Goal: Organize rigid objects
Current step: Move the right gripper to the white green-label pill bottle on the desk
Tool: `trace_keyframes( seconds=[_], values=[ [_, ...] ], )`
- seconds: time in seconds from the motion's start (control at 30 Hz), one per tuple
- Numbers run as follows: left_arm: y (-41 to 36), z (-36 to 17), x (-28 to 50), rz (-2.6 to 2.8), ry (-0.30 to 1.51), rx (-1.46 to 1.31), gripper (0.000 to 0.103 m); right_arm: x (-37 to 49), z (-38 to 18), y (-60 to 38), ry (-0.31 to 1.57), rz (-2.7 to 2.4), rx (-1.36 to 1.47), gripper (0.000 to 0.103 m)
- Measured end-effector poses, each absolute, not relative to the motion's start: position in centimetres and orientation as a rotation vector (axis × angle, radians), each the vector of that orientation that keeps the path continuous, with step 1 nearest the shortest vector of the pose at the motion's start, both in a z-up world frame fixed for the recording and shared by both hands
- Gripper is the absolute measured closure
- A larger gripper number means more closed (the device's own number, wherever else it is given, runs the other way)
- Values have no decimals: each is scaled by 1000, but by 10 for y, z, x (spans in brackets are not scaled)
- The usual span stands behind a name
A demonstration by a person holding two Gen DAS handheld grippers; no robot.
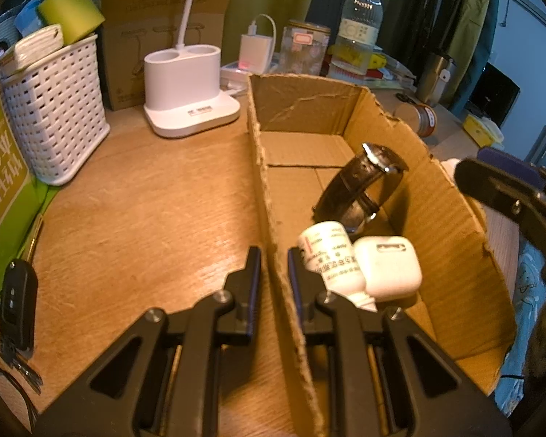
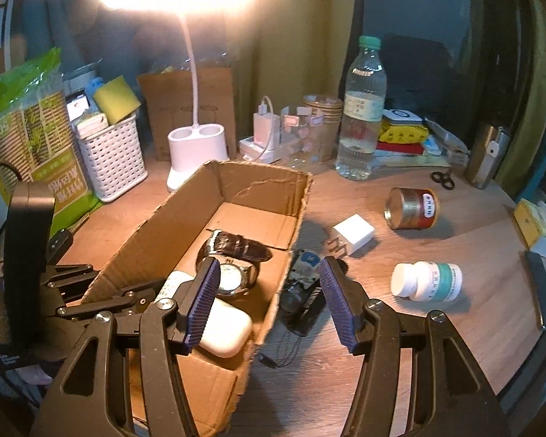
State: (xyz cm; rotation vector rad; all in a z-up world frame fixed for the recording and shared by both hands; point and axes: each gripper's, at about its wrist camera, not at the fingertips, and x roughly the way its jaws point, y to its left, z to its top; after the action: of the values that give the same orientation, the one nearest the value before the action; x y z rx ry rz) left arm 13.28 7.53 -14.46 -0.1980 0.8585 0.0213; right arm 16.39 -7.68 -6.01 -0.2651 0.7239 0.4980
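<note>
An open cardboard box [image 1: 436,200] [image 2: 145,240] lies on the wooden desk. Inside it are a dark-strapped watch [image 1: 360,185] [image 2: 236,247], a small white bottle [image 1: 327,255] and a white earbud case [image 1: 389,266] [image 2: 225,331]. My left gripper [image 1: 275,266] is shut on the box's left wall. My right gripper [image 2: 269,291] hangs open over the box's right wall, with nothing gripped. Just outside that wall lies a dark corded item [image 2: 305,291]. On the desk to the right are a white charger plug [image 2: 353,235], a white pill bottle [image 2: 426,280] and a red-and-gold tin [image 2: 411,207].
A white lamp base [image 1: 189,87], a white woven basket [image 1: 54,109] and a green package [image 1: 0,182] stand at the left. A car key [image 1: 16,302] lies at the near left. A water bottle [image 2: 360,116], a jar, scissors [image 2: 442,178] and stacked items line the back.
</note>
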Motion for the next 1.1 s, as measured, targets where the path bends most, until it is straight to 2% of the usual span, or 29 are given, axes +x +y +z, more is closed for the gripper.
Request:
trace_keyframes(
  seconds=[0.57, 0.63, 0.77, 0.83, 1.1],
  values=[
    [76, -146, 132, 19, 865, -205, 87, 186, -56, -156, 709, 309, -180, 37],
    [76, -146, 132, 19, 865, -205, 87, 189, -58, -164, 710, 294, -169, 29],
    [76, -146, 132, 19, 865, -205, 87, 199, -64, -177, 706, 256, -156, 24],
    [76, -146, 132, 19, 865, -205, 87, 202, -69, -178, 707, 237, -176, 16],
    [76, -146, 132, 18, 866, -205, 87, 223, -85, -183, 713, 198, -228, 16]
  ],
)
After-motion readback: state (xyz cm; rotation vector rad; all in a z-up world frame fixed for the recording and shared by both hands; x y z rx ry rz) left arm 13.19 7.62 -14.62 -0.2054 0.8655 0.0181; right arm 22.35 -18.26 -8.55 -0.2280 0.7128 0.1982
